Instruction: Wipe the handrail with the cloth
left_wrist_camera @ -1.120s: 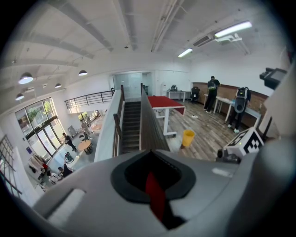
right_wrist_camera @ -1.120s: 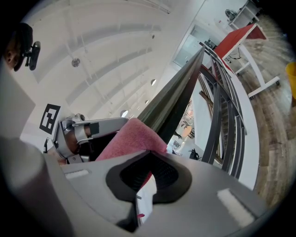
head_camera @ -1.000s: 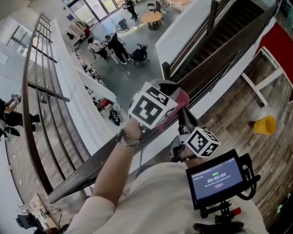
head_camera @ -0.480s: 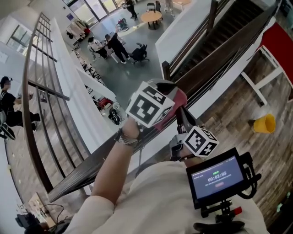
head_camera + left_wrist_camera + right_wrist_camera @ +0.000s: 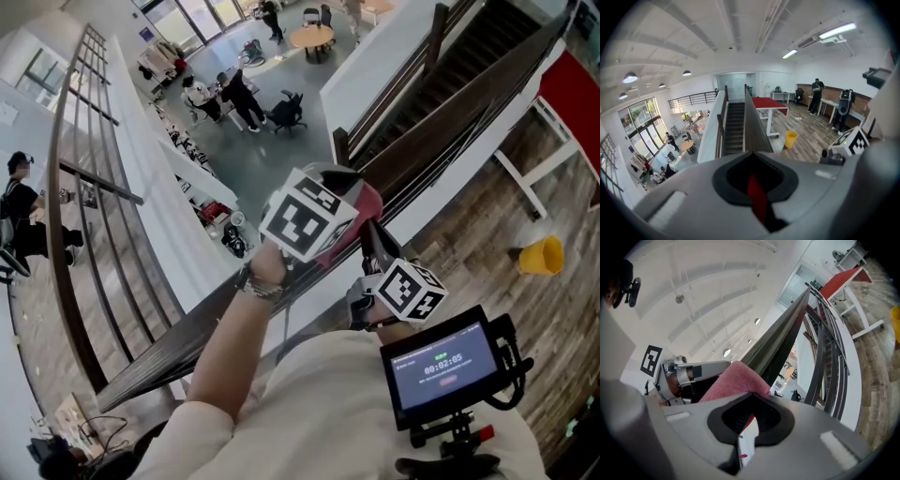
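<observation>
Creeping slightly left along the handrail (image 5: 159,361) since a second ago, the left gripper (image 5: 754,183) is clamped on a thin red edge of the cloth (image 5: 733,380), which lies on the rail between both tools. The right gripper (image 5: 744,430), shifted likewise, pinches its tagged corner. I judge dragging could tug that thin edge free, dropping the cloth into the atrium (image 5: 281,141).
</observation>
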